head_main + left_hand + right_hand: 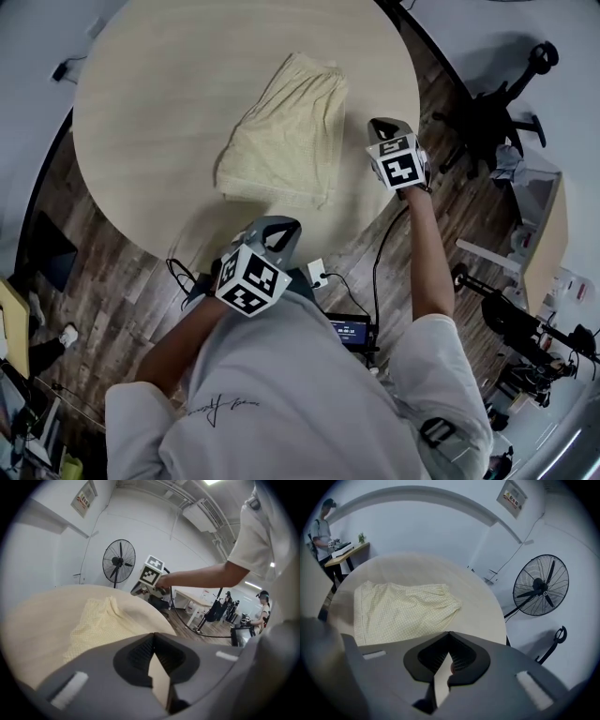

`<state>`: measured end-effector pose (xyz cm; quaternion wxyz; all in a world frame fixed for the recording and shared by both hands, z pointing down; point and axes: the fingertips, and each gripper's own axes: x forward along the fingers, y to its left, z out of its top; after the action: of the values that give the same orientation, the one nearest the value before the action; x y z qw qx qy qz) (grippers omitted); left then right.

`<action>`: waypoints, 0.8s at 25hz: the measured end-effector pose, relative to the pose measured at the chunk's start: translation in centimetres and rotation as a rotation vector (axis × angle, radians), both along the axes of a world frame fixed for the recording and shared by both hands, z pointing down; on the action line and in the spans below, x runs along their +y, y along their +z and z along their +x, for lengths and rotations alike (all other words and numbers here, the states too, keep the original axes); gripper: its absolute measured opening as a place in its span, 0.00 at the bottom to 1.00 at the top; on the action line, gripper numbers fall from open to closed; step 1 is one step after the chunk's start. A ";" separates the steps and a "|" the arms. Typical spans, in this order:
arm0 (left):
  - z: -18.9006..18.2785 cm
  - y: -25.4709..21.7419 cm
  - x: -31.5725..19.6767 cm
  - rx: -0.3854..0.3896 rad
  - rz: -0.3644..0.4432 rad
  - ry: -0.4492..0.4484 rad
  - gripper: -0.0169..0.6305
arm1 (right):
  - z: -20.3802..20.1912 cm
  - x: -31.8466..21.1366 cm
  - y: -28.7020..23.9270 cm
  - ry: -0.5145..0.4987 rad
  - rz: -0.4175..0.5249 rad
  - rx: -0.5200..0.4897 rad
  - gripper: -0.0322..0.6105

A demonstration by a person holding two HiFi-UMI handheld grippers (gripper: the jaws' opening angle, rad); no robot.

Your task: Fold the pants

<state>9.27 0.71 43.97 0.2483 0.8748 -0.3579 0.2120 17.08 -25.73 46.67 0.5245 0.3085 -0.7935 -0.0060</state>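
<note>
- L gripper (152,636): jaws together at the tips in its own view, only a thin wedge of gap below the tips, nothing between; empty.
- Head view: L gripper at lower centre of frame, by lower rim of the table (150,103), marker cube facing cam. It's well apart from the pants (286,131).
- R gripper (446,649): jaws fully closed, tips meeting, nothing held.
- Head view: R gripper at centre right, by table's right rim, near the pants' right edge but not touching cloth. Forearm (422,253) runs down frame to the white tee (281,394).
- Pants: pale yellow, fine check, lying flat on the table as a rough rectangle. They sit upper centre of head view, long axis tilted lower left to upper right, gathered end at upper right.
- L gripper view: pants at centre left, beyond the jaws, on the tabletop. R gripper w/ its cube shows mid frame past them.
- R gripper view: pants at centre left of frame, gathered edge toward frame right, jaws short of them.
- Table: round, light wood top.
- Bkgd: dark plank floor (103,272); standing fan (540,585) at right of R gripper view; office chair (497,117) at upper right of head view.
- 2nd person (321,524) stands at a desk (347,550), upper left of R gripper view.
</note>
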 end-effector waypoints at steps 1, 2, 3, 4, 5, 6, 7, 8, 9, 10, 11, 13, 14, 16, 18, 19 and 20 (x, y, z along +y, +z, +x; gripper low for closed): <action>-0.5 -0.2 0.1 0.002 0.002 -0.019 0.11 | -0.3 0.7 -0.5 0.006 0.010 -0.024 0.05; -1.0 -0.3 0.2 0.003 0.003 -0.040 0.11 | -0.7 1.3 -1.0 0.004 0.025 -0.044 0.05; -1.4 -0.4 0.3 0.003 0.005 -0.060 0.11 | -1.1 2.0 -1.6 -0.005 0.043 -0.057 0.05; -1.9 -0.5 0.3 0.004 0.007 -0.079 0.11 | -1.5 2.8 -2.1 -0.016 0.061 -0.064 0.05; -2.3 -0.7 0.2 0.006 0.010 -0.095 0.12 | -1.8 3.5 -2.5 -0.027 0.076 -0.070 0.05; -2.7 -0.9 0.2 0.011 0.014 -0.110 0.11 | -2.0 4.2 -2.9 -0.034 0.086 -0.076 0.05; -3.1 -1.1 0.1 0.017 0.022 -0.121 0.11 | -2.2 4.9 -3.1 -0.035 0.091 -0.084 0.05; -3.5 -1.4 0.0 0.020 0.031 -0.128 0.11 | -2.4 5.5 -3.3 -0.030 0.093 -0.096 0.05; -3.9 -1.6 0.0 0.020 0.041 -0.133 0.11 | -2.5 6.2 -3.3 -0.018 0.094 -0.110 0.05; -4.2 -1.8 0.0 0.016 0.049 -0.136 0.11 | -2.4 6.8 -3.3 -0.003 0.092 -0.125 0.05; -4.6 -2.0 0.1 0.011 0.056 -0.141 0.11 | -2.4 7.4 -3.3 0.012 0.089 -0.140 0.05; -5.2 -2.5 0.3 0.002 0.068 -0.155 0.11 | -2.2 8.8 -3.5 0.030 0.079 -0.162 0.05; -5.6 -2.8 0.5 0.000 0.073 -0.166 0.11 | -2.1 9.5 -3.5 0.037 0.073 -0.170 0.05; -6.5 -3.0 0.9 -0.001 0.075 -0.196 0.11 | -1.8 11.1 -3.4 0.057 0.059 -0.178 0.05; -7.6 -2.8 1.1 -0.009 0.075 -0.225 0.11 | -1.5 12.5 -3.4 0.084 0.052 -0.185 0.05; -8.2 -2.8 1.2 -0.014 0.077 -0.238 0.11 | -1.5 13.1 -3.4 0.100 0.051 -0.193 0.05; -8.8 -2.7 1.2 -0.018 0.077 -0.250 0.11 | -1.5 13.7 -3.4 0.115 0.048 -0.203 0.05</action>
<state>0.44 1.94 41.26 0.2360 0.8303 -0.4742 0.1733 15.59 -12.05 43.29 0.4333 0.3651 -0.8232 0.0364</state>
